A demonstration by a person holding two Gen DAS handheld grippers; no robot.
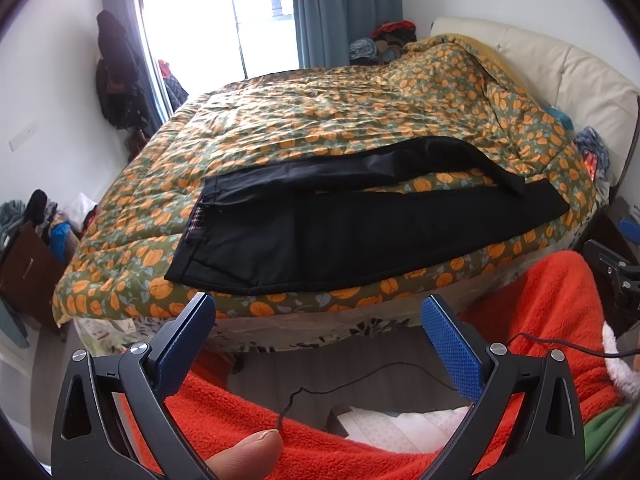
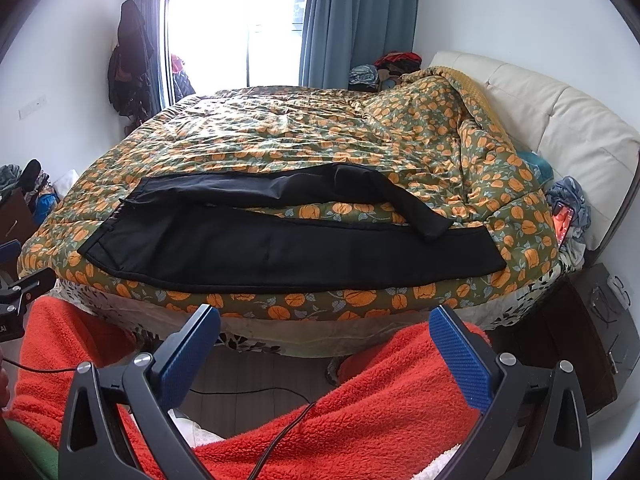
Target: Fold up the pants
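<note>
Black pants [image 1: 320,236] lie lengthwise along the near edge of the bed, waistband to the left and leg ends to the right. The far leg arcs away, leaving a gap of quilt between the legs, and its end crosses onto the near leg. They also show in the right wrist view [image 2: 280,252]. My left gripper [image 1: 318,312] is open and empty, held off the bed below the pants' near edge. My right gripper [image 2: 324,322] is open and empty, also short of the bed edge.
The bed has a green quilt with orange flowers [image 1: 320,120] and a cream headboard [image 2: 560,128] at the right. The person's red fleece legs [image 2: 360,420] and a black cable fill the foreground. A dark nightstand [image 2: 580,340] stands right. Clothes piles sit left and behind.
</note>
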